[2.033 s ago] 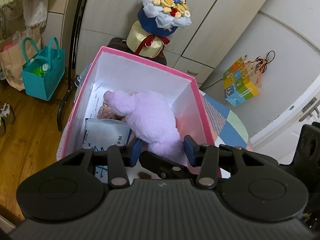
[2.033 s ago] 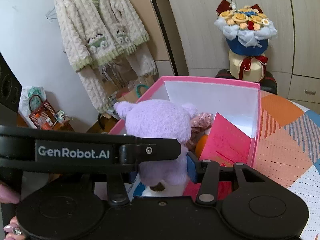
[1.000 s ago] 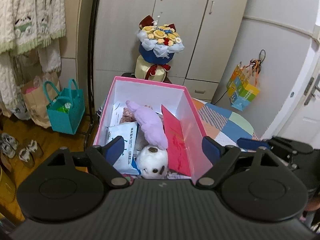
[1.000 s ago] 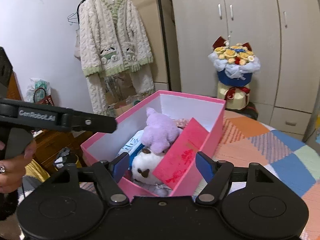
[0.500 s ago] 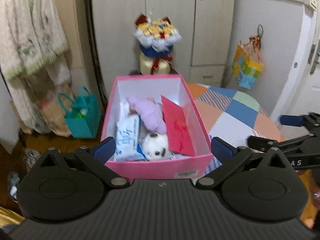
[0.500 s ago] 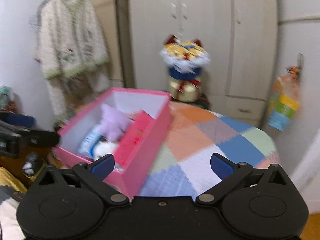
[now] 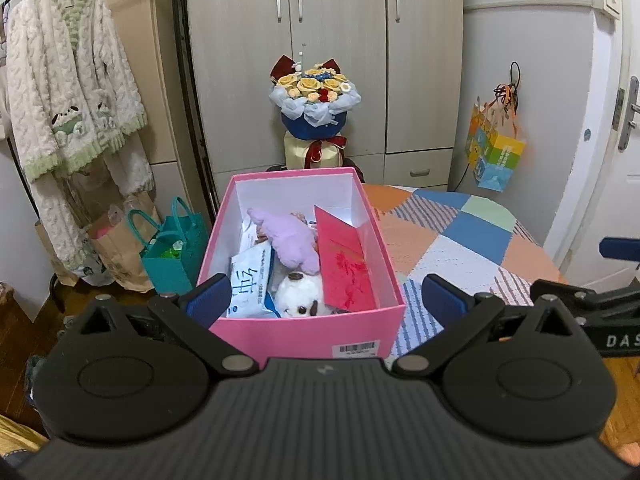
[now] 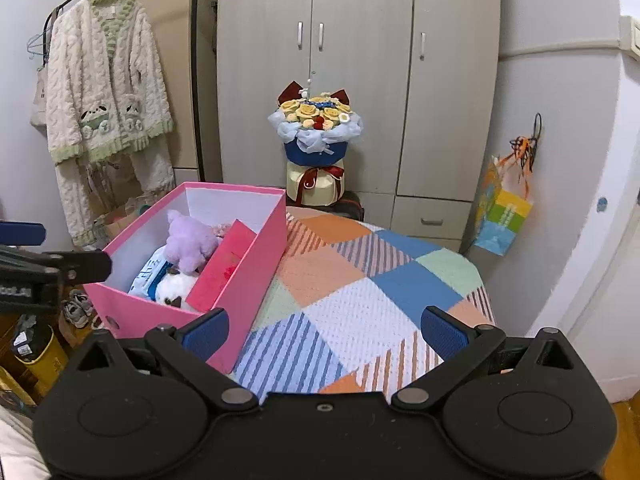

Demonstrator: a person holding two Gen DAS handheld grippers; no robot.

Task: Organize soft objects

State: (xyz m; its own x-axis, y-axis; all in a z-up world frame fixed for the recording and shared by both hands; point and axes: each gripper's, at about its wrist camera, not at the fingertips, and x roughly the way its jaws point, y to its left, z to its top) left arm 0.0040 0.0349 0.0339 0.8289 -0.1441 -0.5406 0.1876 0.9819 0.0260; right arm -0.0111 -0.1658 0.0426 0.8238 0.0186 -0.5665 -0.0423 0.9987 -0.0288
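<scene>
**Plush toys boxed, both grippers released**

Left wrist view: the left gripper [image 7: 326, 294] stands with jaws spread wide and nothing between them, having just been opening. Ahead, the pink box [image 7: 304, 334] sits at the left edge of the patchwork-covered table [image 7: 460, 248]. Inside lie the purple plush toy [image 7: 290, 240], a white plush toy [image 7: 298, 294], a blue-and-white packet [image 7: 250, 286] and a red card [image 7: 346, 262].

Right wrist view: the right gripper [image 8: 324, 330] is likewise released and empty — its jaws just opened too — above bare cloth beside the box. No loose soft object shows on the table, so the packing looks essentially finished; a hanging cardigan [image 8: 106, 80] stays outside.
</scene>
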